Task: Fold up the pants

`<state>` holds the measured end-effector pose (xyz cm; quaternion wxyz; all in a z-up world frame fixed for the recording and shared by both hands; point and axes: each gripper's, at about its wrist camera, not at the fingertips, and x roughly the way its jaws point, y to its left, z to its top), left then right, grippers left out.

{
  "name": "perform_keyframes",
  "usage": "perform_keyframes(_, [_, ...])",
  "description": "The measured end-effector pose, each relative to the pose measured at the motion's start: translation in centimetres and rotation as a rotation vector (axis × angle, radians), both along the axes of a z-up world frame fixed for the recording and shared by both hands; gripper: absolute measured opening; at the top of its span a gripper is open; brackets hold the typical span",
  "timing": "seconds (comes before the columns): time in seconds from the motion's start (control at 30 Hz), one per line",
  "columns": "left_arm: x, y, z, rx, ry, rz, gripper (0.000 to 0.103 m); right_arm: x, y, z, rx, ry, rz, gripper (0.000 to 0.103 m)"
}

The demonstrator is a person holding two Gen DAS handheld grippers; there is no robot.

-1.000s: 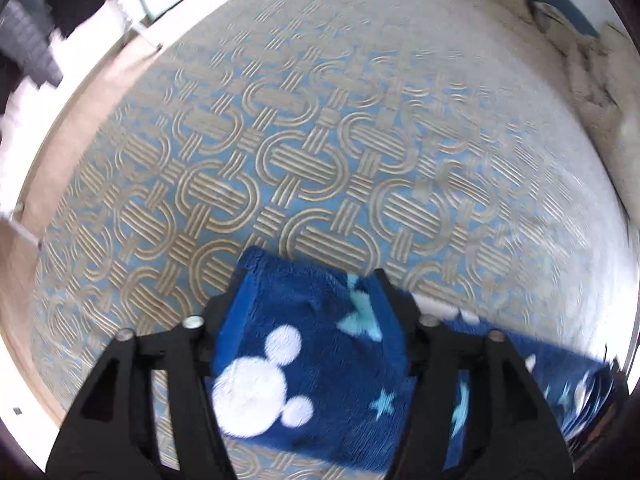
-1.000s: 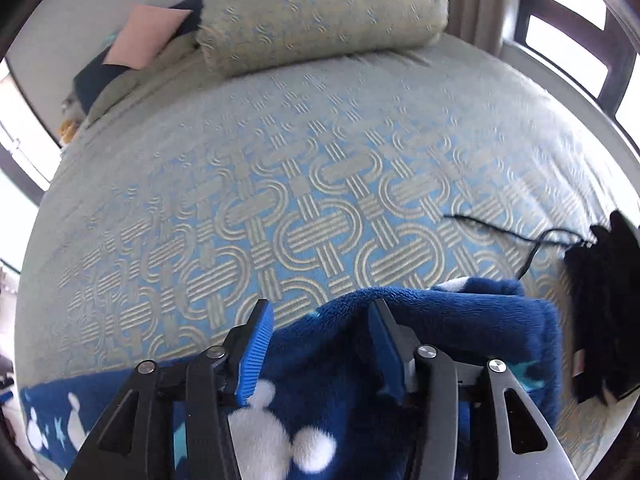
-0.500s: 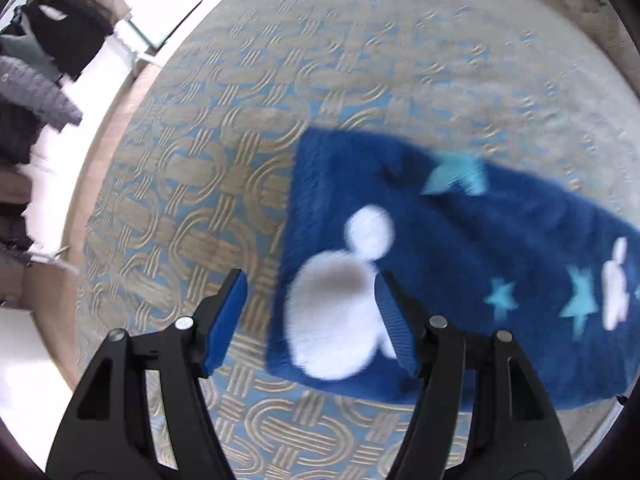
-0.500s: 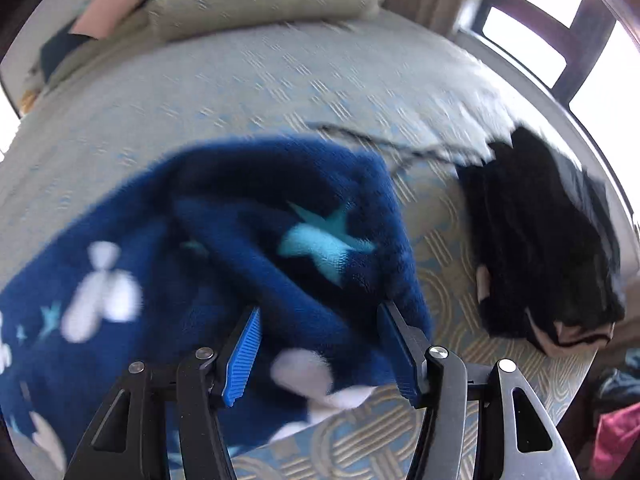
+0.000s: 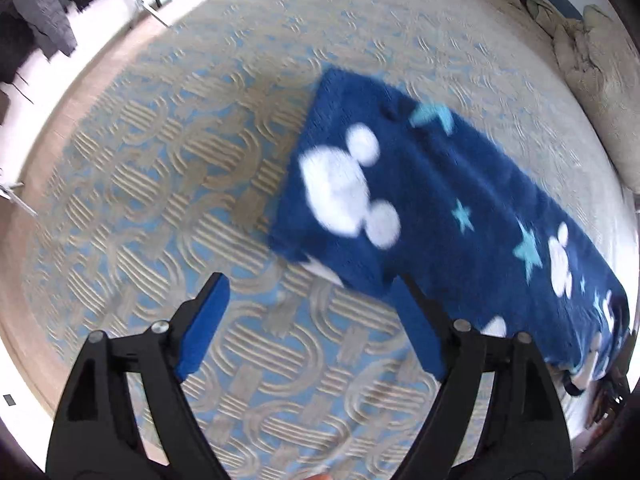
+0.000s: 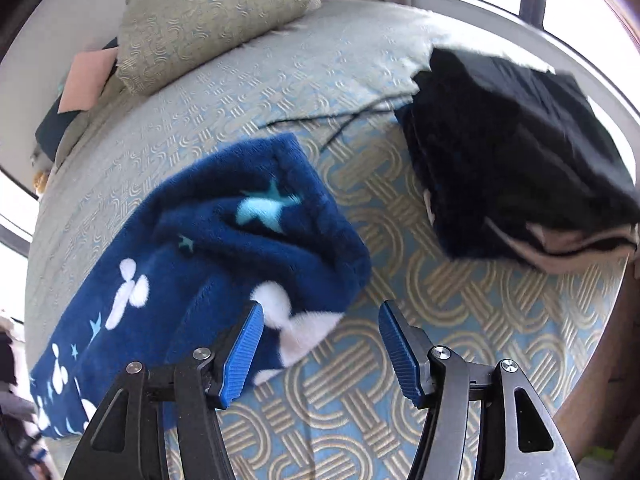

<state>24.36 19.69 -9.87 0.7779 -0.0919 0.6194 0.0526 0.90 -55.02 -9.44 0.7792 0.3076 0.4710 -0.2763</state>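
The navy fleece pants (image 5: 440,208) with white mouse heads and light-blue stars lie flat on the patterned bedspread (image 5: 168,184). In the right wrist view the pants (image 6: 224,248) lie in a long strip with one end rumpled and doubled over. My left gripper (image 5: 308,320) is open and empty, just clear of the near end of the pants. My right gripper (image 6: 320,344) is open and empty, its left finger (image 6: 244,356) over the pants' near edge.
A folded pile of black clothes (image 6: 516,160) lies at the right with a thin black cord (image 6: 344,120) beside it. A pillow (image 6: 212,16) lies at the bed's head. The bed edge and wooden floor (image 5: 24,240) run along the left.
Both grippers have let go of the pants and opened. The pants dropped flat on the bed, and both grippers drew back from them.
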Motion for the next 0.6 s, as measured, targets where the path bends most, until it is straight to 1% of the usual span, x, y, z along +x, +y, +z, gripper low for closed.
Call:
perform_keyframes(0.03, [-0.1, -0.4, -0.5, -0.024, 0.023, -0.019, 0.083, -0.2, 0.1, -0.4, 0.025, -0.008, -0.015, 0.063])
perform_keyframes(0.07, [-0.1, -1.0, -1.3, -0.056, 0.049, -0.034, 0.083, -0.4, -0.2, -0.9, 0.069, -0.029, -0.035, 0.067])
perform_keyframes(0.1, [-0.1, -1.4, -1.7, -0.076, 0.057, -0.032, 0.083, -0.5, -0.4, -1.6, 0.131, -0.059, -0.060, 0.072])
perform_keyframes(0.13, [-0.1, -1.7, -2.2, -0.099, 0.060, -0.017, 0.083, -0.7, -0.8, -2.3, 0.183, -0.082, -0.086, 0.073])
perform_keyframes(0.17, [0.0, -1.9, -2.6, -0.117, 0.059, -0.003, 0.083, -0.8, -1.2, -3.5, 0.260, -0.106, -0.127, 0.075])
perform_keyframes(0.23, [0.5, -1.8, -3.7, -0.187, 0.055, 0.038, 0.083, -0.6, -1.2, -5.1, 0.347, -0.119, -0.167, 0.075])
perform_keyframes(0.27, [0.9, -1.6, -4.4, -0.224, 0.062, 0.068, 0.083, -0.5, -1.2, -5.5, 0.359, -0.128, -0.176, 0.076])
perform_keyframes(0.33, [1.7, -0.9, -5.7, -0.277, 0.071, 0.157, 0.083, -0.1, -1.1, -5.6, 0.336, -0.157, -0.185, 0.077])
perform_keyframes(0.37, [1.9, -0.6, -6.1, -0.292, 0.063, 0.202, 0.083, 0.3, -1.0, -5.4, 0.318, -0.167, -0.176, 0.077])
perform_keyframes(0.43, [2.3, -0.1, -6.4, -0.310, 0.047, 0.261, 0.085, 1.2, -0.5, -5.1, 0.299, -0.172, -0.146, 0.077])
perform_keyframes(0.47, [2.6, 0.0, -6.4, -0.316, 0.039, 0.279, 0.088, 1.8, -0.3, -5.0, 0.283, -0.160, -0.133, 0.072])
perform_keyframes(0.5, [2.9, 0.0, -6.4, -0.315, 0.033, 0.291, 0.089, 2.2, -0.1, -4.8, 0.250, -0.147, -0.130, 0.046])
perform_keyframes(0.53, [3.3, 0.0, -6.4, -0.304, 0.029, 0.297, 0.089, 2.7, 0.1, -4.7, 0.224, -0.123, -0.123, 0.034])
perform_keyframes(0.57, [3.7, -0.1, -6.4, -0.288, 0.025, 0.301, 0.089, 3.3, 0.3, -4.6, 0.207, -0.104, -0.107, 0.025])
perform_keyframes(0.6, [4.1, -0.3, -6.5, -0.268, 0.024, 0.302, 0.089, 3.7, 0.6, -4.3, 0.191, -0.101, -0.099, 0.019])
